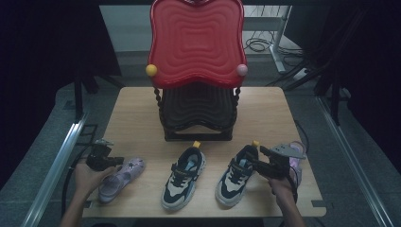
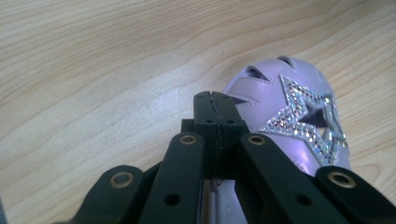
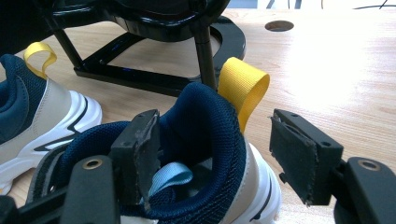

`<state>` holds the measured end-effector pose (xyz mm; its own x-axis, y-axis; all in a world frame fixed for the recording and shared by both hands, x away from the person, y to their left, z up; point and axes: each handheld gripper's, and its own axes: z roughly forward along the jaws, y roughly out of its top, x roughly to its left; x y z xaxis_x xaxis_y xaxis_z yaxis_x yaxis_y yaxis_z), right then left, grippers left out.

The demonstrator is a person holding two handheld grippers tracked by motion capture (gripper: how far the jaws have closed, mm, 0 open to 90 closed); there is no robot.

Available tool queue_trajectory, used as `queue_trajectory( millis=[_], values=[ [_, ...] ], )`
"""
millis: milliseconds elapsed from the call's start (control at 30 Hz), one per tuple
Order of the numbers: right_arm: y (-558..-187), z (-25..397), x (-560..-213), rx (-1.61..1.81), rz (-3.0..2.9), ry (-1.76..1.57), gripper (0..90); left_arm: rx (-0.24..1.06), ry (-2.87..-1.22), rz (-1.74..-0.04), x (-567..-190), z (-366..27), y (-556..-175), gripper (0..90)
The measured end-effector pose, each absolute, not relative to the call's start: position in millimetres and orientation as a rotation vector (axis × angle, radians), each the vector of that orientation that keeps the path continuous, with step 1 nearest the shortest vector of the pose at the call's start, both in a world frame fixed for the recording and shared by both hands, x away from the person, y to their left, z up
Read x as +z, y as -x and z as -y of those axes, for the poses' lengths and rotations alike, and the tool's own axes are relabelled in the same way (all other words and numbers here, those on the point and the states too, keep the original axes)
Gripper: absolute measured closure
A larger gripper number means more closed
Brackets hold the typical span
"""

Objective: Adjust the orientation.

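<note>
A lilac shoe (image 1: 120, 178) with a glittering star (image 2: 308, 116) lies at the table's front left. My left gripper (image 1: 117, 161) sits over its left side, jaws pressed together (image 2: 215, 100), with nothing visible between them. Two navy-and-white sneakers stand in front of the rack: the middle sneaker (image 1: 184, 177) and the right sneaker (image 1: 236, 177). My right gripper (image 1: 254, 164) is open around the right sneaker's heel (image 3: 205, 126). One jaw is inside the collar and the other is outside, beside the yellow pull loop (image 3: 243, 84).
A two-tier rack stands at the table's middle back, with a red top tray (image 1: 196, 42) and a black lower tray (image 1: 198, 106); its black base (image 3: 140, 74) is close behind the sneakers. Another lilac shoe (image 1: 297, 163) lies behind the right gripper. The wooden table (image 1: 274, 118) has bare room on both sides.
</note>
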<state>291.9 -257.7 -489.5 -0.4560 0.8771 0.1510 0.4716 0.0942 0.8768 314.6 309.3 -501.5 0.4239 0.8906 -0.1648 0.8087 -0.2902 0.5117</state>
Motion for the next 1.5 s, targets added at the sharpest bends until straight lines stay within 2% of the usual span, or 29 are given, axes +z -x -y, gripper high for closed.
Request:
queue_trajectory(
  millis=[133, 267, 333, 467, 600, 867, 1133, 1500],
  values=[
    [-292, 258, -489, 1.322, -1.96, -1.326, 34.0, 0.209, -2.148, -1.416, -500, -309, -316, 89.7],
    [-292, 259, -489, 1.324, -1.958, -1.325, 34.1, 0.286, -2.083, -1.396, -486, -311, -311, 84.2],
    [-291, 260, -488, 1.327, -1.956, -1.326, 34.1, 0.325, -2.057, -1.372, -478, -308, -307, 79.3],
    [-292, 260, -487, 1.335, -1.949, -1.325, 34.2, 0.38, -1.962, -1.287, -459, -298, -294, 63.3],
    [-293, 261, -486, 1.351, -1.957, -1.306, 33.9, 0.382, -1.918, -1.234, -451, -287, -287, 55.3],
    [-294, 257, -475, 1.322, -1.977, -1.212, 32.7, 0.372, -1.825, -1.241, -454, -285, -280, 52.8],
    [-284, 262, -465, 1.299, -1.942, -1.232, 34.3, 0.327, -1.834, -1.239, -459, -290, -280, 51.6],
    [-255, 284, -467, 1.287, -2.033, -1.27, 49.9, 0.321, -1.845, -1.213, -449, -276, -257, 48.3]
  ],
)
